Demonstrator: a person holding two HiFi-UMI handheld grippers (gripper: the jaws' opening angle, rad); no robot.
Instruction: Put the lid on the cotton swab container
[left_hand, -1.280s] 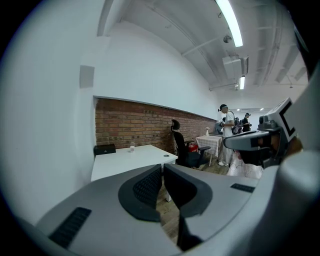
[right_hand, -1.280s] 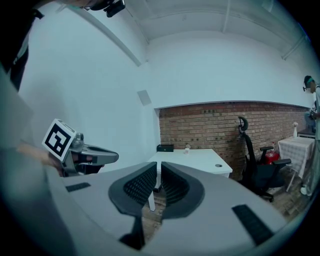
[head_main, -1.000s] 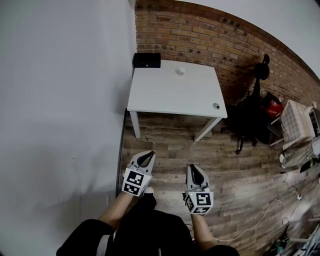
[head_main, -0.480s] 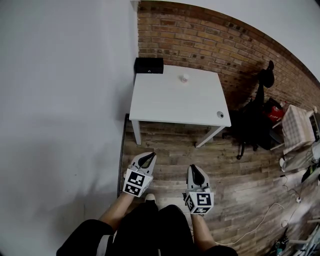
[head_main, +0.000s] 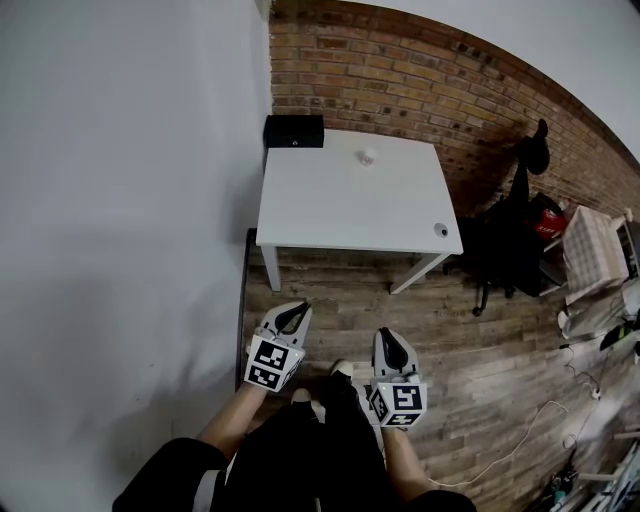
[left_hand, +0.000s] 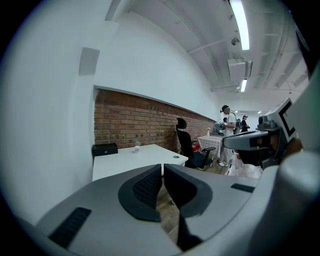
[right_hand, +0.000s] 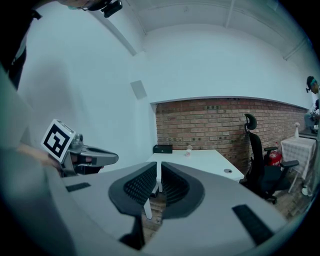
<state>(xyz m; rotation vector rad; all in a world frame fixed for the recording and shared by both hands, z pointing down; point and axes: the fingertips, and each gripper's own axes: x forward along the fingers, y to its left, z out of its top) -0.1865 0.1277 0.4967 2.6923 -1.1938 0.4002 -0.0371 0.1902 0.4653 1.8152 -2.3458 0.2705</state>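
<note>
A white table (head_main: 350, 200) stands well ahead of both claws. The left gripper (head_main: 293, 316) and right gripper (head_main: 389, 340) hang over the wooden floor (head_main: 480, 340), jaws closed together, gripping nothing. The small cotton swab container (head_main: 367, 156) stands near the table's far edge, and a flat round disc (head_main: 440, 229) lies near its front right corner.

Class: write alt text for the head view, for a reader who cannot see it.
From above, a person holds the left tool and right tool, both shut and empty, over a wood floor, facing a white table by a brick wall. The table bears a small container, a black box and a small disc.
</note>
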